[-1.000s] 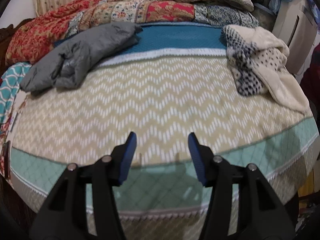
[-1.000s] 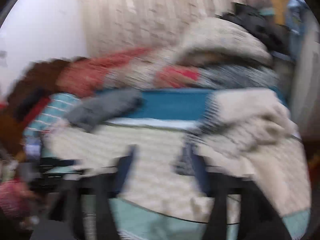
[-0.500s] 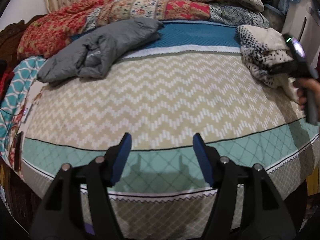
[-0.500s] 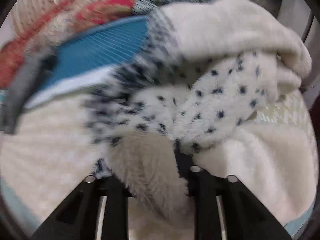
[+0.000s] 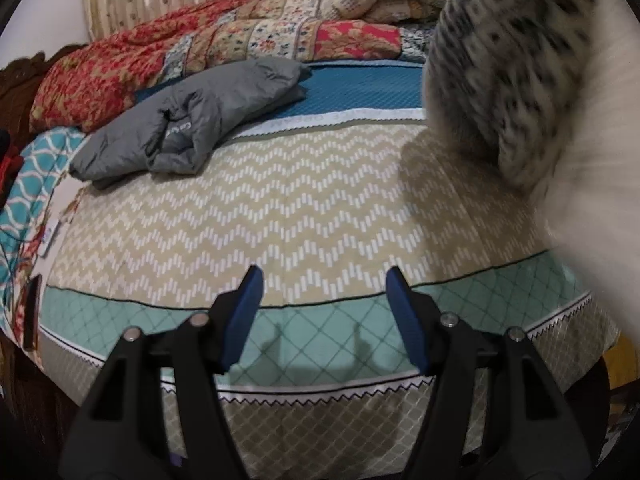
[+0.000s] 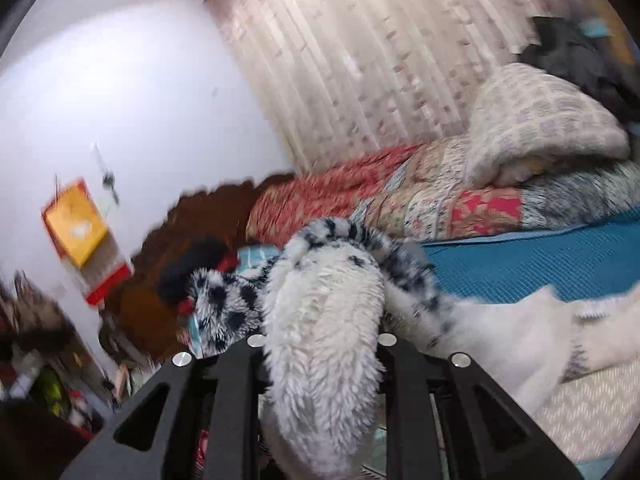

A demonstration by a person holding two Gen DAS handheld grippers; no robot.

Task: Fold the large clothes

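Right wrist view: right gripper (image 6: 320, 340) pinching the fluffy spotted robe (image 6: 320, 320), lifted off the bed (image 5: 280, 208). Left gripper (image 5: 322, 292) spread w/ nothing between, over the bed edge; grey jacket (image 5: 192, 120) lies far left.

The right tongs (image 6: 320, 344) gripped a thick fold of a white fleece garment (image 6: 320, 360) with black spots, the pile bulging up between the two black arms and trailing off to the right across the bed (image 6: 592, 404). Behind it, a teal blanket (image 6: 540, 260) lay under a red patchwork quilt (image 6: 400, 200) and a cream folded quilt (image 6: 540, 128), with a pale patterned curtain (image 6: 360, 60) hanging at the back. A yellow and red box (image 6: 80, 228) showed against the white wall (image 6: 140, 100) at left, blurred.
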